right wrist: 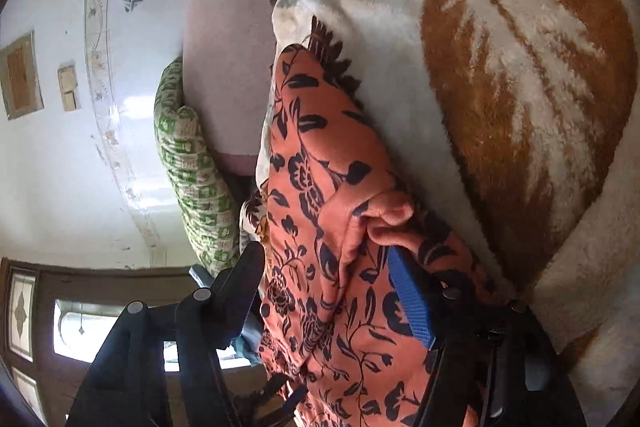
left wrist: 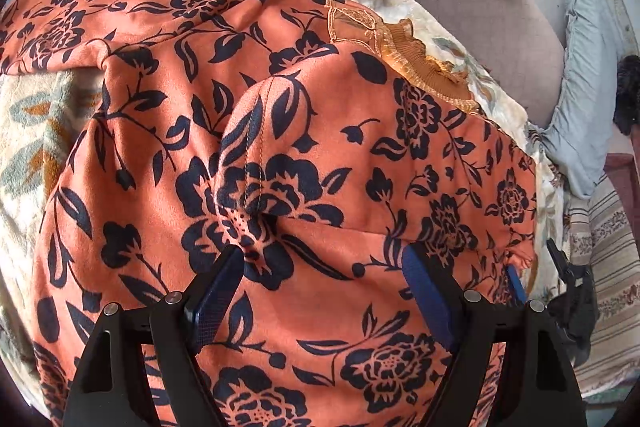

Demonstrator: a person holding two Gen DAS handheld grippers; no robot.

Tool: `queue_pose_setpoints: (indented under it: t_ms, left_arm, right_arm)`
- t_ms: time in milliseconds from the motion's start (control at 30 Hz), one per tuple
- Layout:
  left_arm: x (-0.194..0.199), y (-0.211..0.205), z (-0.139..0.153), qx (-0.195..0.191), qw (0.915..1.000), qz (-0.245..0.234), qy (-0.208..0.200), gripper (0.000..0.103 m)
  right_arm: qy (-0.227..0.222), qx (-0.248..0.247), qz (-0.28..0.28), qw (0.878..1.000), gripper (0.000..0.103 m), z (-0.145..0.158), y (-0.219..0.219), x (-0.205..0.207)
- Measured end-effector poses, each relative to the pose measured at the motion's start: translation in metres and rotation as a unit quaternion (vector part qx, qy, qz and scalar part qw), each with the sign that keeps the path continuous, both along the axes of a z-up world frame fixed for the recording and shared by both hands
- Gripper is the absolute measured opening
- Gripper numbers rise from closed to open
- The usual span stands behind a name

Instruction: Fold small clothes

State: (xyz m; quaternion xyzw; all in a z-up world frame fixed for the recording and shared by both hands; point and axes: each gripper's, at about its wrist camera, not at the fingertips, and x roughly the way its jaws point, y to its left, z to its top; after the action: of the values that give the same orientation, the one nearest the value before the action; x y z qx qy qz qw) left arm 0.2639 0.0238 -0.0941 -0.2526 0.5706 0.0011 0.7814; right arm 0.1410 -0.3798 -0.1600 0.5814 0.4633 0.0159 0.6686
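while both claws are hanging released over it, the left claw [left wrist: 322, 267] and the right claw [right wrist: 324, 267] are gripping nothing, cloth merely lying between their parted fingers. the orange floral garment [left wrist: 280, 155] is lying half-folded on the leaf-patterned blanket [right wrist: 520, 87] covering the bed. beyond, its bunched sleeve risks springing open, spoiling the fold.

Home bedroom: bed with plush leaf-print blanket [right wrist: 520, 87], green patterned pillow [right wrist: 192, 171], grey frilled pillow [left wrist: 580, 115], tiled wall [right wrist: 52, 163], wooden door with glass panes [right wrist: 72, 327].
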Motion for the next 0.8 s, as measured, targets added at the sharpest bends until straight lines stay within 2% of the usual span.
queue_pose_setpoints:
  t_ms: [67, 100, 133, 167, 200, 267, 300, 367, 400, 433, 467, 567, 633, 667, 733, 800]
  left_arm:
    - [0.0, -0.003, -0.002, 0.011, 0.9999, -0.003, 0.007, 0.08]
    - [0.002, -0.003, -0.003, 0.014, 0.9998, -0.002, 0.01, 0.08]
    - [0.003, -0.002, -0.003, 0.012, 0.9999, 0.001, 0.01, 0.08]
    - [0.003, 0.002, -0.002, 0.01, 0.9999, 0.008, 0.008, 0.08]
    - [0.003, 0.005, -0.001, 0.008, 0.9998, 0.016, 0.004, 0.08]
    - [0.004, 0.011, -0.004, 0.01, 0.9997, 0.024, 0.003, 0.08]
    - [0.006, 0.012, -0.008, 0.015, 0.9995, 0.025, 0.009, 0.08]
    - [0.01, 0.011, -0.02, 0.029, 0.999, 0.025, 0.024, 0.08]
    - [0.009, 0.011, -0.02, 0.038, 0.9988, 0.02, 0.021, 0.08]
    - [0.009, 0.009, -0.017, 0.046, 0.9988, 0.011, 0.017, 0.08]
    - [0.008, 0.009, -0.014, 0.046, 0.9988, 0.004, 0.015, 0.079]
    - [0.001, 0.023, -0.003, 0.015, 0.9999, 0.002, 0.001, 0.078]
    - [-0.003, 0.042, 0.008, 0.004, 0.9995, 0.017, -0.025, 0.078]
    - [-0.004, 0.051, 0.012, 0.005, 0.9992, 0.024, -0.032, 0.078]
    - [0.0, 0.067, 0.012, 0.01, 0.9989, 0.036, -0.028, 0.078]
    - [0.001, 0.076, 0.007, -0.001, 0.9988, 0.048, -0.009, 0.078]
  right_arm:
    - [0.003, -0.02, -0.023, 1.0, 0.066, 0.0, -0.004, 0.009]
    - [0.014, -0.008, -0.029, 0.999, 0.064, -0.004, -0.007, 0.014]
    - [0.018, 0.001, -0.033, 0.999, 0.044, -0.004, -0.01, 0.017]
    - [0.011, -0.008, -0.031, 0.999, 0.012, 0.003, -0.014, 0.019]
    - [-0.011, -0.028, -0.021, 0.999, 0.007, 0.015, -0.016, 0.019]
    - [-0.048, -0.093, 0.004, 0.994, 0.005, 0.041, -0.018, 0.013]
    - [-0.048, -0.113, 0.009, 0.992, 0.005, 0.043, -0.019, 0.007]
    - [0.004, -0.127, 0.022, 0.992, 0.005, 0.023, -0.024, 0.001]
    - [0.032, -0.123, 0.027, 0.991, 0.005, 0.009, -0.028, -0.001]
    - [0.04, -0.101, 0.026, 0.994, 0.003, -0.001, -0.031, -0.004]
    - [0.034, -0.087, 0.017, 0.995, 0.005, -0.001, -0.034, -0.01]
    - [0.026, -0.097, 0.03, 0.994, 0.017, 0.023, -0.031, -0.02]
    - [-0.006, -0.116, 0.055, 0.992, 0.018, 0.05, -0.019, -0.023]
    - [-0.026, -0.13, 0.078, 0.988, 0.022, 0.064, -0.009, -0.019]
    - [-0.063, -0.149, 0.144, 0.976, 0.03, 0.086, 0.024, 0.0]
    - [-0.097, -0.173, 0.23, 0.953, 0.035, 0.102, 0.073, 0.03]
